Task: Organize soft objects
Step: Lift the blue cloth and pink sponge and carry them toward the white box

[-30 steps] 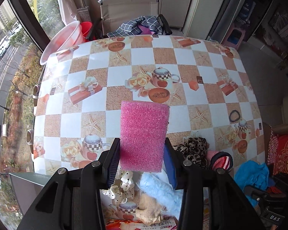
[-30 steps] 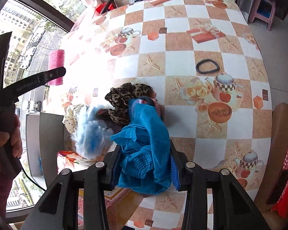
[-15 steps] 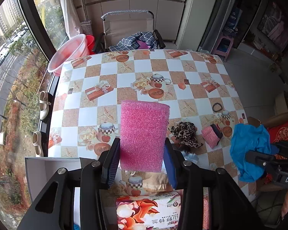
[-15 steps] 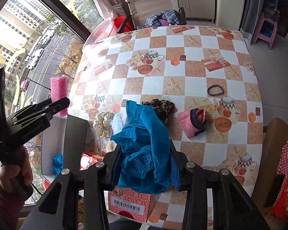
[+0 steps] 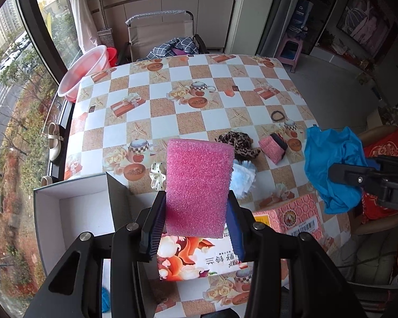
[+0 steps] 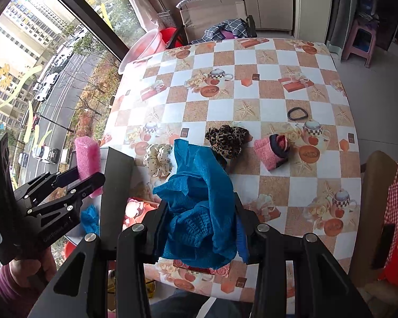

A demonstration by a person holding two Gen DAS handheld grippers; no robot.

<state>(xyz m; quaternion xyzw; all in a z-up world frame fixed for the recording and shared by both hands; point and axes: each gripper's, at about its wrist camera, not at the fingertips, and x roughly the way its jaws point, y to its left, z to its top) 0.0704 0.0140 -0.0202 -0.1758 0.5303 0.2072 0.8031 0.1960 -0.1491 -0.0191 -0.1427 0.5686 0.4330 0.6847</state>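
Left wrist view: the counter (image 5: 172,122), in a checkered teapot-print cloth, fills the middle. At 8 o'clock sits an open white box (image 5: 74,212) with a dark flap, off the counter's near-left edge. A printed tissue box (image 5: 199,257) lies at 6 o'clock, under the left tongs (image 5: 196,225), which are clamped on an upright pink sponge (image 5: 197,185) held above the counter. At 3 o'clock the right tongs (image 6: 201,228) are closed on a crumpled blue cloth (image 5: 331,164), also held above the counter. On the counter past the sponge, at 1 o'clock, lie a leopard-print scrunchie (image 5: 237,145) and a pink rolled sock (image 5: 273,148) with a dark cuff, near each other. A light-blue fluffy piece (image 5: 242,179) shows just right of the sponge; a cream dotted scrunchie (image 5: 158,176) just left. A small black hair tie (image 5: 278,116) lies farther back, alone.
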